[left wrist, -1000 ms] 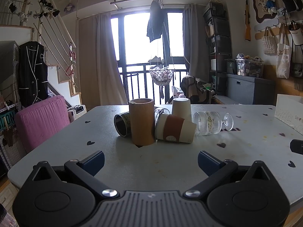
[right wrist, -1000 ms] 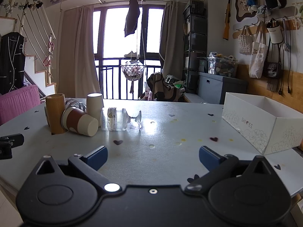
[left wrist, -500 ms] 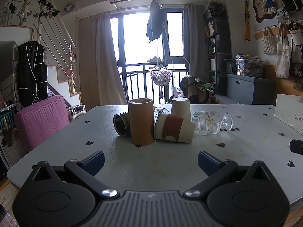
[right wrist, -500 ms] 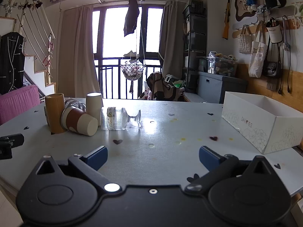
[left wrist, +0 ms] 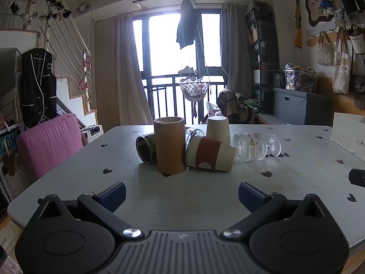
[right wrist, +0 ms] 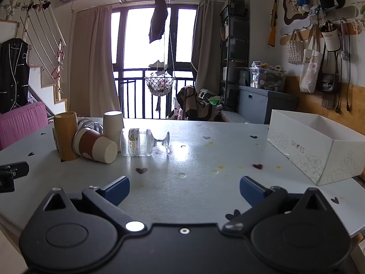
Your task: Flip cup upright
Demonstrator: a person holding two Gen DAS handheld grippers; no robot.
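A cluster of cups sits mid-table. A paper cup with a brown sleeve (left wrist: 209, 154) (right wrist: 94, 145) lies on its side. A ribbed stemmed glass (left wrist: 253, 147) (right wrist: 141, 142) lies on its side to its right. A dark mug (left wrist: 146, 146) lies on its side behind a standing bamboo cylinder (left wrist: 170, 145) (right wrist: 65, 135). A cream paper cup (left wrist: 217, 129) (right wrist: 113, 125) stands mouth down. My left gripper (left wrist: 182, 193) is open and empty, short of the cluster. My right gripper (right wrist: 184, 188) is open and empty, nearer the table's right.
A white open box (right wrist: 317, 146) stands on the table's right side. The grey table (right wrist: 205, 159) has small heart marks. A pink chair (left wrist: 49, 141) stands at the left edge. Each gripper's tip shows at the edge of the other's view (left wrist: 357, 177) (right wrist: 12, 172).
Both views have edged very slightly; the cups and both grippers stand as before.
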